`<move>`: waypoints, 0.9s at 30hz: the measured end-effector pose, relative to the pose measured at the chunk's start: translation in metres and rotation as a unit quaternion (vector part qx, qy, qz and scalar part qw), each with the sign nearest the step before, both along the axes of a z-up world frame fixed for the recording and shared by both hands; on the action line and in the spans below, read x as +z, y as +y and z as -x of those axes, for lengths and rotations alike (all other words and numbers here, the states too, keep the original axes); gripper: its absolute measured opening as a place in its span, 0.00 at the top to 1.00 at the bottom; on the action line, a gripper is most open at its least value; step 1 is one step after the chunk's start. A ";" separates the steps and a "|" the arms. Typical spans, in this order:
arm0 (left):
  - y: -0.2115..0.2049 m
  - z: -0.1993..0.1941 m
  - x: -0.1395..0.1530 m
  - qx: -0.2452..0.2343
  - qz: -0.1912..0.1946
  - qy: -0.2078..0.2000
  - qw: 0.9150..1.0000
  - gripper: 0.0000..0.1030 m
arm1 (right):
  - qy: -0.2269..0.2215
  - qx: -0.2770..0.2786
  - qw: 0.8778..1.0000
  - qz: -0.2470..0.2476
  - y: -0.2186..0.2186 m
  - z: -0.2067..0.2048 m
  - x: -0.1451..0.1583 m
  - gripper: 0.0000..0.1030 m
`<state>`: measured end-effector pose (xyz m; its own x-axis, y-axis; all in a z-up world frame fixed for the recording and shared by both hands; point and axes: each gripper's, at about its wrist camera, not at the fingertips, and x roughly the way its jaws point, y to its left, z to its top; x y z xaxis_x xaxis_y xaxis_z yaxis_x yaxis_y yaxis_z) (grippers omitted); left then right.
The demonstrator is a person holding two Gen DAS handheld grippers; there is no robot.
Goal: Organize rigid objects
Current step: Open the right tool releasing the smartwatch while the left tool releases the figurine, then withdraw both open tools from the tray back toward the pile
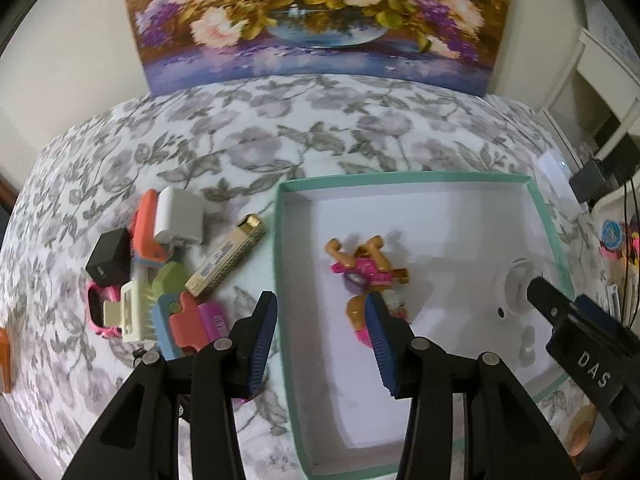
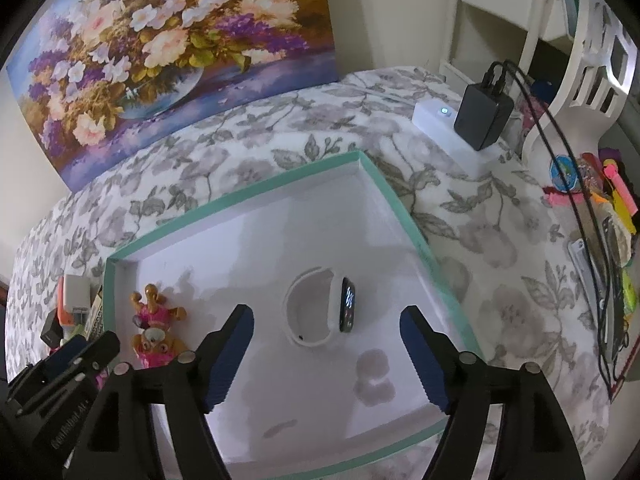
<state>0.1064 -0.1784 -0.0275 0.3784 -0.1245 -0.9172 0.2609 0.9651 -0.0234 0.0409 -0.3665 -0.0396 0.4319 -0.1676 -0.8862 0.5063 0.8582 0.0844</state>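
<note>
A shallow white box with a teal rim (image 1: 400, 179) (image 2: 394, 196) lies on the floral cloth. In it lie a pink and orange toy figure (image 1: 366, 270) (image 2: 154, 326) and a white smartwatch (image 2: 320, 306) (image 1: 516, 292). A pile of small objects sits left of the box: a white charger (image 1: 178, 216), a black cube (image 1: 107, 258), a gold and cream lighter (image 1: 228, 254), an orange clip (image 1: 146, 226). My left gripper (image 1: 324, 338) is open and empty, over the box's left wall. My right gripper (image 2: 326, 354) is open and empty, just before the watch.
A flower painting (image 1: 316, 20) (image 2: 168, 52) leans on the wall behind. A white power strip (image 2: 448, 132) with a black adapter (image 2: 482, 114) and cables lies at the right, beside a white chair and coloured clutter (image 2: 612, 200).
</note>
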 end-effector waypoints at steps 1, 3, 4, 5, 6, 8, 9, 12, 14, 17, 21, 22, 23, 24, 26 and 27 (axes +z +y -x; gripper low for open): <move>0.004 -0.001 0.000 0.007 0.002 0.003 1.000 0.53 | 0.002 0.001 1.000 -0.001 0.001 0.000 -0.002 0.20; 0.011 -0.002 -0.001 0.019 0.005 0.006 1.000 0.47 | 0.004 0.001 1.000 -0.001 0.003 0.001 -0.004 0.19; 0.015 -0.003 -0.002 0.025 0.004 0.006 1.000 0.46 | 0.006 0.001 1.000 0.000 0.003 0.001 -0.004 0.17; 0.018 -0.003 -0.002 0.029 0.001 0.005 1.000 0.46 | 0.007 0.000 1.000 0.003 0.005 0.002 -0.005 0.15; 0.021 -0.003 -0.002 0.032 -0.002 0.005 0.999 0.44 | 0.008 0.001 1.000 0.004 0.006 0.002 -0.006 0.11; 0.027 -0.005 -0.003 0.040 -0.008 0.006 0.999 0.39 | 0.010 0.003 1.000 0.007 0.009 0.002 -0.007 0.04; 0.031 -0.005 -0.003 0.044 -0.008 0.007 0.999 0.37 | 0.010 0.004 1.000 0.008 0.010 0.002 -0.007 0.03; 0.042 -0.007 -0.005 0.060 -0.007 0.011 0.998 0.35 | 0.011 0.008 1.000 0.011 0.015 0.002 -0.008 0.01; 0.049 -0.007 -0.004 0.068 -0.008 0.011 0.998 0.28 | 0.010 0.009 1.000 0.012 0.019 0.003 -0.008 0.00; 0.058 -0.007 -0.003 0.079 -0.010 0.007 0.997 0.17 | 0.007 0.012 1.000 0.013 0.024 0.004 -0.007 0.00; 0.073 -0.005 -0.001 0.094 -0.010 0.003 0.996 0.10 | 0.003 0.015 1.000 0.018 0.031 0.006 -0.005 0.00; 0.077 -0.004 0.000 0.099 -0.009 0.002 0.995 0.10 | 0.001 0.016 1.000 0.017 0.033 0.007 -0.004 0.00; 0.081 -0.003 0.000 0.103 -0.008 0.002 0.995 0.09 | -0.001 0.017 1.000 0.017 0.036 0.008 -0.003 0.00; 0.087 -0.002 0.001 0.109 -0.006 0.002 0.994 0.08 | -0.003 0.019 1.000 0.016 0.037 0.008 -0.002 0.00; 0.094 0.000 0.003 0.116 -0.005 -0.001 0.993 0.07 | -0.008 0.023 1.000 0.017 0.043 0.010 0.001 0.00; 0.099 0.002 0.006 0.120 -0.006 -0.005 0.993 0.07 | -0.011 0.025 0.999 0.018 0.046 0.010 0.003 0.00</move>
<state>0.1043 -0.0791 -0.0216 0.4048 -0.0181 -0.9142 0.0237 0.9997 -0.0093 0.0305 -0.3204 -0.0371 0.4601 -0.1776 -0.8699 0.4607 0.8853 0.0629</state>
